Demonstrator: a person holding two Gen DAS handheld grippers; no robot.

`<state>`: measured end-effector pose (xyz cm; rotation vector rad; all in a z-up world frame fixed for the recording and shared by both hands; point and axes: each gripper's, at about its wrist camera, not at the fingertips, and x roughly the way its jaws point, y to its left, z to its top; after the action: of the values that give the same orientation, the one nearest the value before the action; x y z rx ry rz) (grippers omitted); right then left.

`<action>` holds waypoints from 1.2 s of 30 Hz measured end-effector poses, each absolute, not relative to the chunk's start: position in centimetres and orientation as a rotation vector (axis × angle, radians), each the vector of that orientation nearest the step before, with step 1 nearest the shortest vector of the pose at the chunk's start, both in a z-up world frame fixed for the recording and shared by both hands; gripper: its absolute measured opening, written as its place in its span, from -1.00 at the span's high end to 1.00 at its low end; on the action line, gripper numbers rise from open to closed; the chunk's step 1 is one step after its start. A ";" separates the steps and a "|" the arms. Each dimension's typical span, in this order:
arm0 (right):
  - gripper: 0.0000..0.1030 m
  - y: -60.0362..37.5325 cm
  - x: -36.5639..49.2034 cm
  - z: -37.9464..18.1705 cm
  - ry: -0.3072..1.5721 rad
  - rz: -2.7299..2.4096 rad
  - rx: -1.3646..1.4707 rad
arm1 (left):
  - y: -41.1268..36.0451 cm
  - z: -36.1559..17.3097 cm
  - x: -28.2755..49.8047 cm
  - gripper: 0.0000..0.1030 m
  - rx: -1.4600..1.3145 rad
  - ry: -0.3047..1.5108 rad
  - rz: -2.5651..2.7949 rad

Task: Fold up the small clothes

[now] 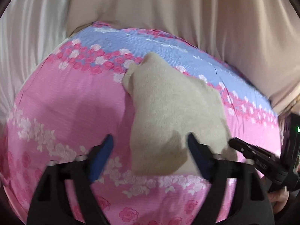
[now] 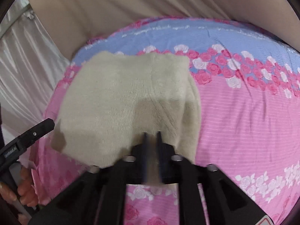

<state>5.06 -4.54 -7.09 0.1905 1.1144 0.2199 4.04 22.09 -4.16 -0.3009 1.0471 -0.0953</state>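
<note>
On the pink rose-print bedsheet [image 1: 71,101], just short of its blue band [image 1: 168,43], lies the beige fleece garment [image 1: 174,112], already doubled into a compact, roughly four-sided bundle. Beyond the blue band hang beige curtains [image 1: 168,9].

Left gripper [image 1: 150,146] hovers over the garment's near edge with its jaws spread wide; one blue pad sits over the bare sheet beside the garment, the other over the garment's near corner, and nothing is pinched between them. Right gripper [image 2: 151,136] is at the garment's near edge too, jaws narrowly parted. Beige cloth shows in the gap, but motion blur hides whether the pads press on it, so I cannot tell if it has let go.

Judging by the tidy shape and the released left side, a fold looks just laid down and this is the let-go step. Whether another fold is needed is unclear. If so, the next move calls for both grippers to re-grip one edge of the garment at two spaced points and carry it across evenly, as soft fleece tends to slump and drag.
</note>
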 end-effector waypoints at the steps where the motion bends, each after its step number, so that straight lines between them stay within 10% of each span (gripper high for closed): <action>1: -0.11 -5.1 4.6 -7.3 1.110 0.216 0.205 | 22.8 -4.5 3.9 -0.70 -0.326 1.053 -0.094; 5: 0.04 -6.6 5.0 -8.7 1.158 0.200 0.289 | 24.5 -7.3 5.0 -0.70 -0.410 1.118 -0.056; 7: 0.54 -6.0 5.0 -8.1 1.140 0.228 0.283 | 23.9 -8.1 5.4 -0.39 -0.390 1.157 -0.078; 9: 0.64 -4.5 5.0 -7.6 1.123 0.252 0.208 | 23.1 -9.2 5.7 -0.18 -0.328 1.219 -0.094; 26: 0.64 0.6 7.6 -11.9 1.230 0.304 0.131 | 19.7 -8.6 6.3 -0.24 -0.100 1.181 -0.003; 36: 0.58 -1.5 2.9 -2.0 1.041 0.134 0.120 | 19.1 -3.5 4.0 -0.32 -0.108 1.122 -0.009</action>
<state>2.91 -1.54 -2.01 0.1198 1.0414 0.1339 4.03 19.12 -3.54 -0.1078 1.1219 -0.0087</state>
